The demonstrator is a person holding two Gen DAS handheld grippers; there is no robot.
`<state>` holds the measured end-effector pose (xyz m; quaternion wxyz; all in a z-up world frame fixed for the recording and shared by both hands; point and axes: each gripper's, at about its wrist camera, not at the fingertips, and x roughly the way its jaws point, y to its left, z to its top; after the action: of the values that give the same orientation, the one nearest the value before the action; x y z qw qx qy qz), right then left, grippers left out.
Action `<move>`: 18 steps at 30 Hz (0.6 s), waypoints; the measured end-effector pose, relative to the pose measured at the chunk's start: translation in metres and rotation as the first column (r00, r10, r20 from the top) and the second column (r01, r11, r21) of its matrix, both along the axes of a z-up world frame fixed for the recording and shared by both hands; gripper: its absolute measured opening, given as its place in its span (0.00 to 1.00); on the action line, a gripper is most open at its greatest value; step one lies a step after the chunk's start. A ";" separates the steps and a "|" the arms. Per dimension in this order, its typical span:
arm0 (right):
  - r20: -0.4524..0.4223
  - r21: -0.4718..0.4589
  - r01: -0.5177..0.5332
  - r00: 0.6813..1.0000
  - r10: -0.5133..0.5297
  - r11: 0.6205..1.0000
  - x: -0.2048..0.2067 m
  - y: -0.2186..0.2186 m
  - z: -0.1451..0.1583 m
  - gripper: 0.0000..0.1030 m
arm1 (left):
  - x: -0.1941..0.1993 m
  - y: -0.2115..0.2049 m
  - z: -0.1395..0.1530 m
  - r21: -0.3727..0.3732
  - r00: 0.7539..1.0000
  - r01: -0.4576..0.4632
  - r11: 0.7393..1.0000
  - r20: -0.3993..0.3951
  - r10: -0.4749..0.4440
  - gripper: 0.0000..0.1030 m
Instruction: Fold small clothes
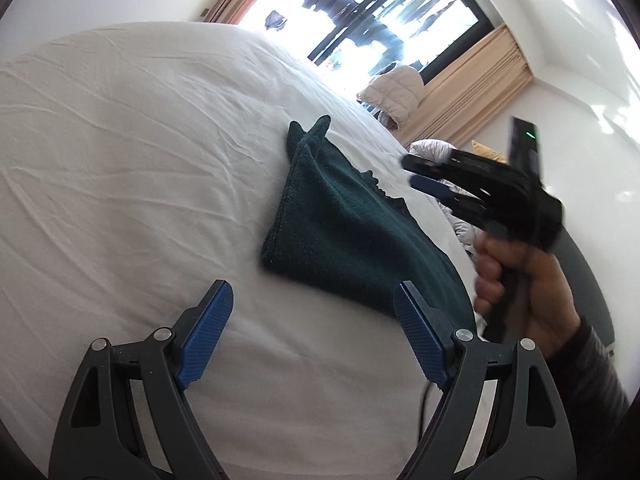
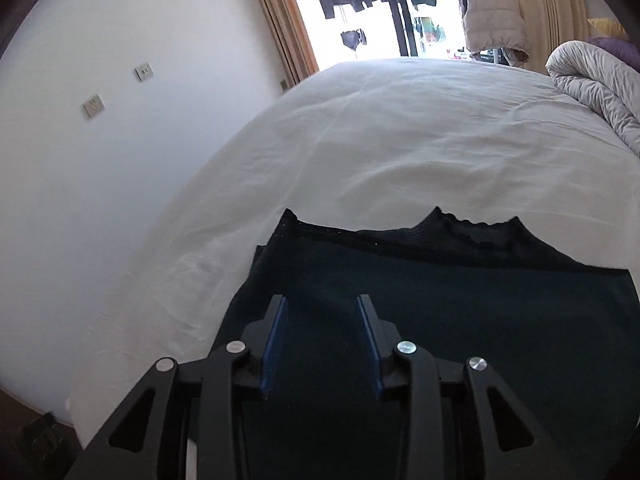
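A dark green fleece garment (image 1: pixel 344 236) lies folded on the white bed sheet (image 1: pixel 132 168), near the bed's right edge. My left gripper (image 1: pixel 316 300) is open wide and empty, just above the sheet at the garment's near corner. My right gripper (image 1: pixel 412 172) shows in the left wrist view, blurred, held in a hand above the garment's far side. In the right wrist view the right gripper (image 2: pixel 322 300) is open and empty, hovering over the garment (image 2: pixel 460 300), whose scalloped edge points away.
A rolled grey duvet (image 2: pixel 600 88) lies at the bed's far right. A beige padded jacket (image 2: pixel 494 20) hangs by the window (image 2: pixel 360 12). A white wall (image 2: pixel 100 140) with switch plates runs along the bed's left side.
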<state>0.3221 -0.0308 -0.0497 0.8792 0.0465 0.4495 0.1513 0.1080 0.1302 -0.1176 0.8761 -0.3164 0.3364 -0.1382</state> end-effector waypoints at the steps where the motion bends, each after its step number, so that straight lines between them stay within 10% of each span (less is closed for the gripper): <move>1: -0.020 -0.036 0.007 1.000 -0.007 0.999 0.013 0.012 -0.010 0.32 | -0.004 0.003 0.001 0.013 1.000 0.004 1.000 0.012 -0.005 0.80; 5: -0.104 -0.133 -0.022 0.995 0.009 0.991 0.044 0.056 -0.051 0.32 | -0.021 0.019 -0.002 0.046 0.999 0.011 0.999 0.037 -0.013 0.80; 12: 0.025 -0.254 -0.160 0.985 0.172 0.954 0.028 0.112 -0.044 0.25 | -0.025 0.027 -0.005 0.072 0.999 0.016 0.997 0.047 -0.019 0.80; 18: 0.100 0.189 -0.114 0.990 0.097 0.975 -0.001 0.023 -0.005 0.41 | -0.024 0.011 0.003 0.032 0.997 0.058 0.998 0.046 -0.059 0.80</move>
<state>0.3211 -0.0079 -0.0543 0.8804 0.1015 0.3944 0.2431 0.0844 0.1416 -0.1144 0.8842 -0.2896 0.3268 -0.1659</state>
